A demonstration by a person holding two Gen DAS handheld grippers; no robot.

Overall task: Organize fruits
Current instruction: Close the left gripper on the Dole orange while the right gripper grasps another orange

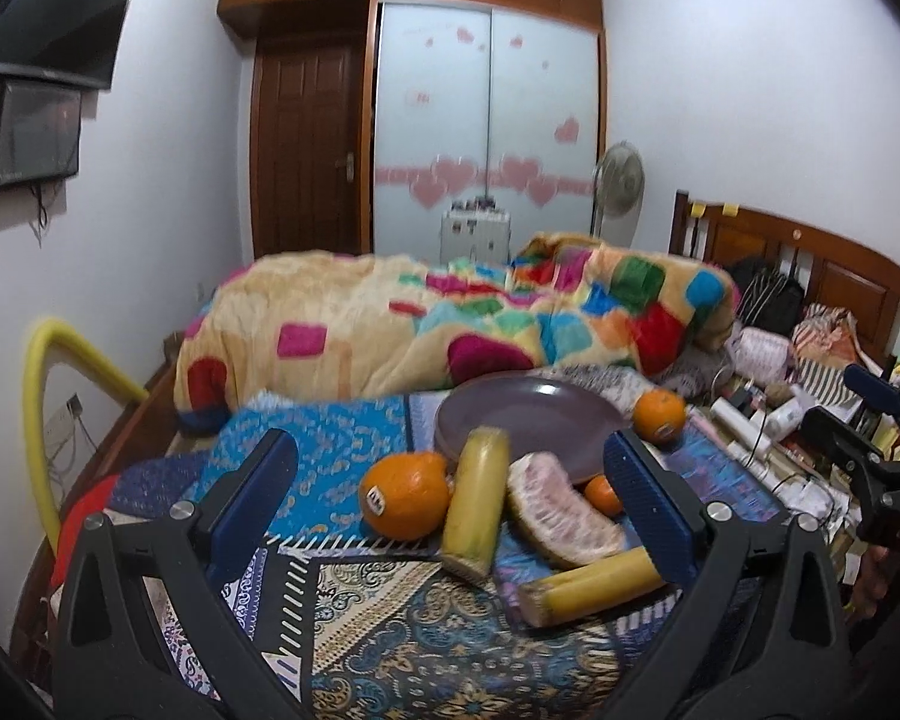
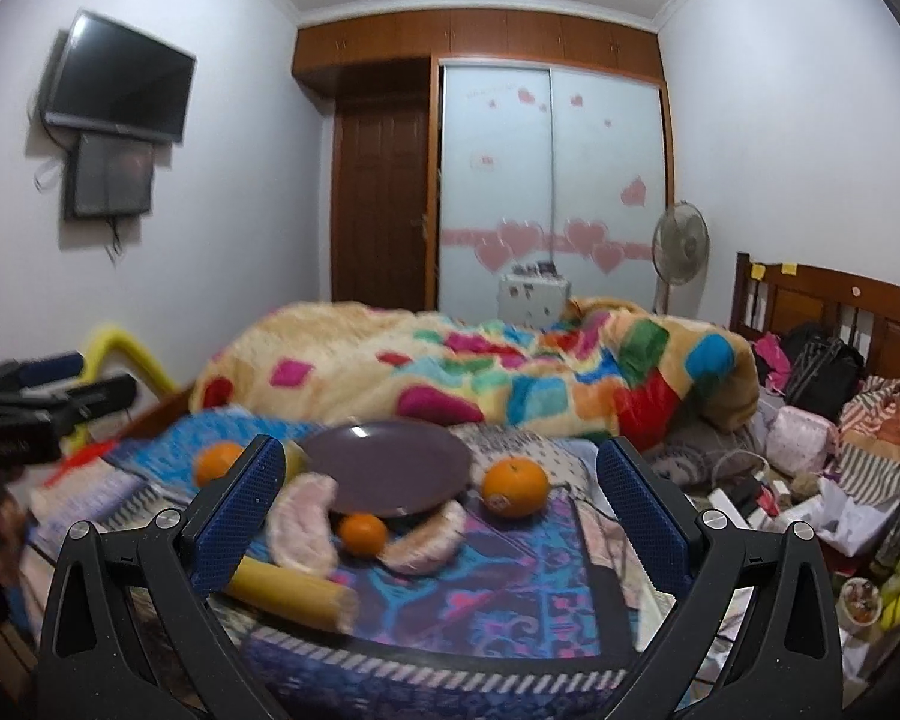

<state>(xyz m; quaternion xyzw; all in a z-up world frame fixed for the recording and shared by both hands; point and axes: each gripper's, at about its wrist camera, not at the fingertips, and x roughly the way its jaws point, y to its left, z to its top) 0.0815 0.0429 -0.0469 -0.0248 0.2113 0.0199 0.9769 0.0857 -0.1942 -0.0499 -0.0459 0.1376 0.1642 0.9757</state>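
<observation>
Claws both gape wide and hold nothing. Between the left claw (image 1: 450, 504) fingers lie a big orange (image 1: 405, 503), two yellow banana pieces (image 1: 476, 504) and a pomelo slice (image 1: 561, 510). Past them sits the purple plate (image 1: 528, 420), bare. The right claw (image 2: 444, 516) hangs low above the patterned cloth (image 2: 498, 588). Behind, the bright blanket (image 2: 480, 372) blocks the way.

No text was legible; stickers on the left orange (image 1: 405, 503) and right orange (image 2: 515, 486) were unreadable.
</observation>
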